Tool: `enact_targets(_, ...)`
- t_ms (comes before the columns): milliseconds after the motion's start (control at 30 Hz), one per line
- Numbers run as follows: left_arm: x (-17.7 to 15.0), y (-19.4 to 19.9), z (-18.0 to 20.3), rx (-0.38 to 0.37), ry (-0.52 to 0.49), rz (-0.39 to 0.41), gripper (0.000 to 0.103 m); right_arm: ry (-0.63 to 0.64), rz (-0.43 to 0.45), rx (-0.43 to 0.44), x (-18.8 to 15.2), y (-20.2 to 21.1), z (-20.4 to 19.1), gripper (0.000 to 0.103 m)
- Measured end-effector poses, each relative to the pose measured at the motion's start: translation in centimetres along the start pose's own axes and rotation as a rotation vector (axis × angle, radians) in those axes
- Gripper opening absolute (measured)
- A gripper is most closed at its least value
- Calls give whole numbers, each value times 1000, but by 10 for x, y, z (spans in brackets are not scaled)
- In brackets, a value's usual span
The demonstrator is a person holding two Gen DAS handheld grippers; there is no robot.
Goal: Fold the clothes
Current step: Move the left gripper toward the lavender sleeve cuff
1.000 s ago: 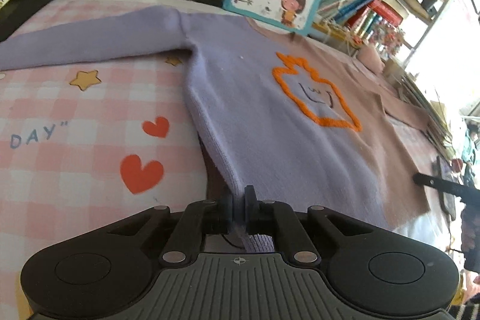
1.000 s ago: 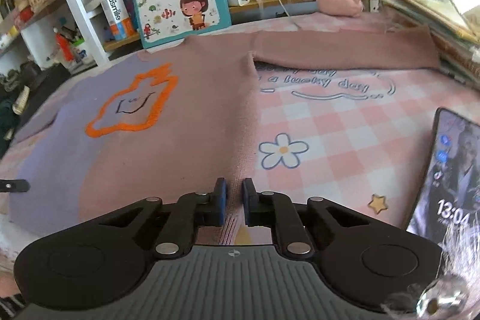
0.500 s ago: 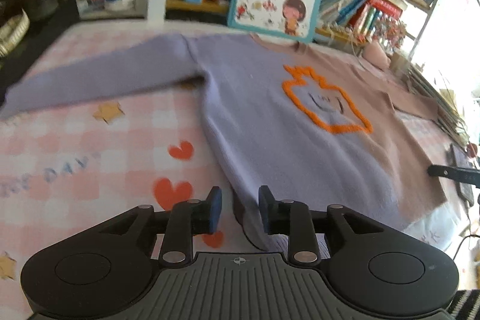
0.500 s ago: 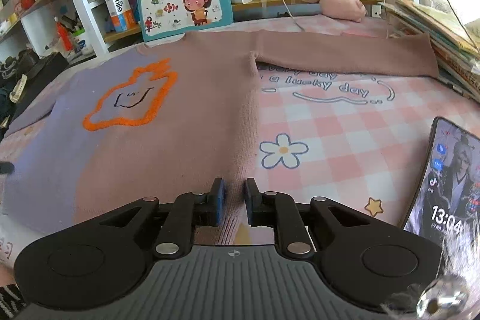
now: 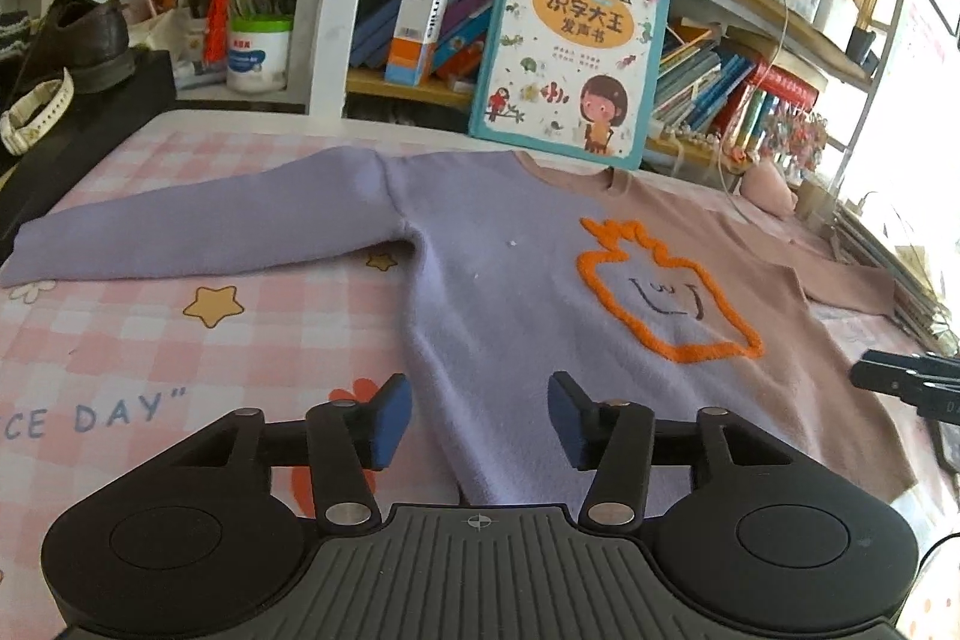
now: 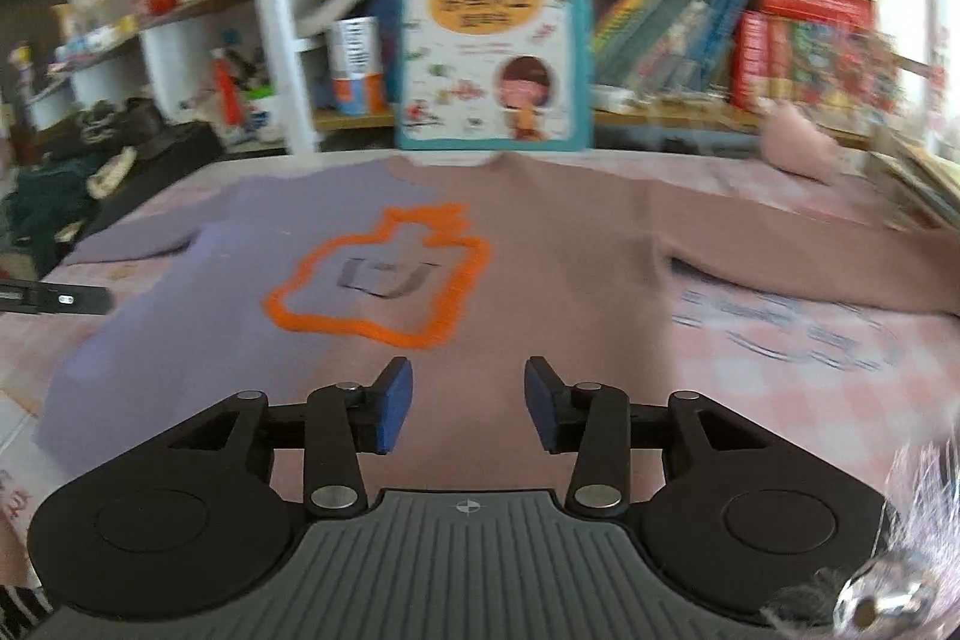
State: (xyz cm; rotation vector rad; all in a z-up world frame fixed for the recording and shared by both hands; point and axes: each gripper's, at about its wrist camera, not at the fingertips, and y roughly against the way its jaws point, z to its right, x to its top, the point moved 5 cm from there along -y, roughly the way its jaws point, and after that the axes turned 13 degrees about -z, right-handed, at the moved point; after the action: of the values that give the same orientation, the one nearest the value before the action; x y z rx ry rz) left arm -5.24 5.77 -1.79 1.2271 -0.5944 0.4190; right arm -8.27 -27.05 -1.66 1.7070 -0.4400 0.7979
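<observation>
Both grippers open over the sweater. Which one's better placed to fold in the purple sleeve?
Left, probably. The left gripper hovers open over the purple half of the sweater, nearest the purple sleeve. The right gripper sits over the pink half.

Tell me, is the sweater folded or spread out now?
Spread out. The sweater lies flat, front up, both sleeves stretched sideways on the checked sheet; no fold shows.
</observation>
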Motion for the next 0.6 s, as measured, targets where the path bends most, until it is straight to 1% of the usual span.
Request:
enact_targets(200, -3, 0, -9, 26, 34, 25, 59, 61, 7, 100, 15, -27, -33, 41)
enact_targets(267, -3, 1, -13, 46, 48, 35, 64, 75, 7, 128, 21, -35, -42, 42)
enact_targets(300, -3, 1, -16, 58, 57, 41, 69, 79, 8, 140, 23, -38, -46, 43)
enact_targets(333, -3, 2, -18, 70, 67, 47, 71, 83, 9, 153, 26, -40, -49, 44)
enact_targets(500, 1, 0, -37, 121, 130, 50, 75, 118, 22, 193, 44, -56, -64, 49)
enact_targets(533, 1, -1, -41, 131, 144, 50, 76, 125, 25, 197, 47, -58, -66, 53)
enact_targets(600, 3, -2, -49, 152, 170, 50, 76, 141, 36, 205, 53, -63, -71, 58)
